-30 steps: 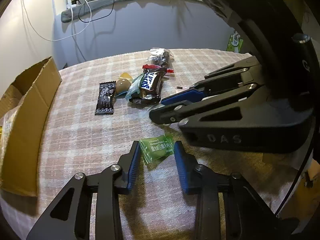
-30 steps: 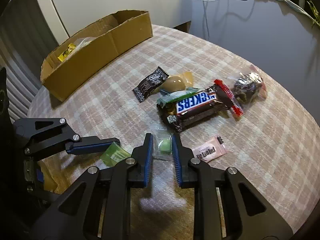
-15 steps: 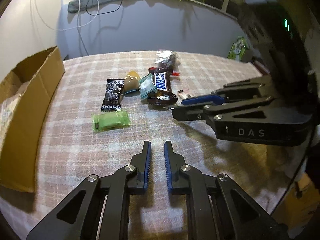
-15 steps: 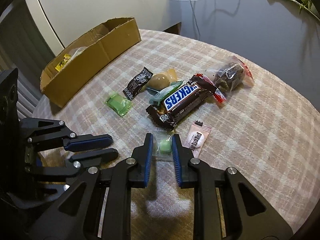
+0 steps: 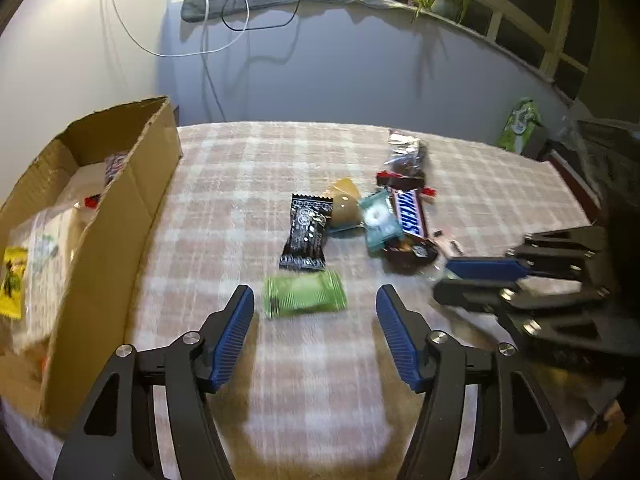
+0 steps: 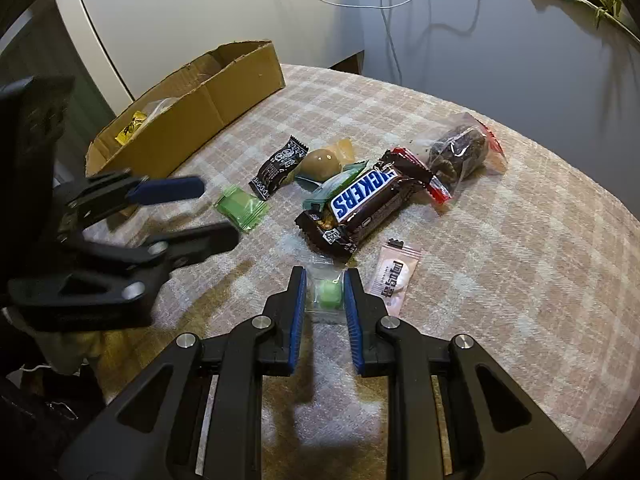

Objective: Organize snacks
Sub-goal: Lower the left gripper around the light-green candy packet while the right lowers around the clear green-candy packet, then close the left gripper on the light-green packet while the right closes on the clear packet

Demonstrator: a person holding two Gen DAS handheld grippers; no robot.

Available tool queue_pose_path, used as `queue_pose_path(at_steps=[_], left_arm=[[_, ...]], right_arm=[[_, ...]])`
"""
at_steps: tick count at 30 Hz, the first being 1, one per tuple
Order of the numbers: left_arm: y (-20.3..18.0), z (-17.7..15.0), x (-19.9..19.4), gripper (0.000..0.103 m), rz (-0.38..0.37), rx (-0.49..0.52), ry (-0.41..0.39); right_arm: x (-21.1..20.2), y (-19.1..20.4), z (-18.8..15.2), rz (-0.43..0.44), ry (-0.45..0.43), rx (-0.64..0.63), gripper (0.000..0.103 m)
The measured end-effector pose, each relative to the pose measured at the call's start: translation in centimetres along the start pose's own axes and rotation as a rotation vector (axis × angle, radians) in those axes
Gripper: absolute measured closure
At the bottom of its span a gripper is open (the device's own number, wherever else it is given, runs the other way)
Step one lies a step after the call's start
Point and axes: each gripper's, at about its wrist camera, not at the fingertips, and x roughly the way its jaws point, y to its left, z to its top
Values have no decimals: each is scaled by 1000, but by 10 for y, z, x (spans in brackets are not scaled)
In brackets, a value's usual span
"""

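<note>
Right wrist view: the right tongs [image 6: 325,294] are nearly shut, pinching a small clear packet with a green candy [image 6: 329,293] low in the middle of the frame. In the left wrist view the left tongs [image 5: 314,312] are opening wide, with nothing held; the green packet [image 5: 305,294] lies flat on the counter [image 5: 248,168] just ahead of their tips. A few snacks sit in the cardboard box [image 5: 132,216] at the left. Most are still out: the black packet [image 5: 306,236], the Snickers bar [image 6: 366,202], a pink sachet [image 6: 394,276]. Nothing blocks the way to the box.
</note>
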Motion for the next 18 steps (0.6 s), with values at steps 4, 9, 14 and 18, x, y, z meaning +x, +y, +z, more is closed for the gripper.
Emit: queue_pose_path(at_steps=[4,9,14,18], left_arm=[[-5,2,13,40,28,27,22],[-8,-1,14,58,59,51,14],[-11,-3,13,68,66,69,3],[-12,-2,12,75,64,70,1]], right_arm=[[0,-1,0,0,-3,1,83],[2,-2,0,-5,-6,-2,83],[3,-1,0,-11,-8,-9,83],[3,0,0,-17,-8,-11,83]])
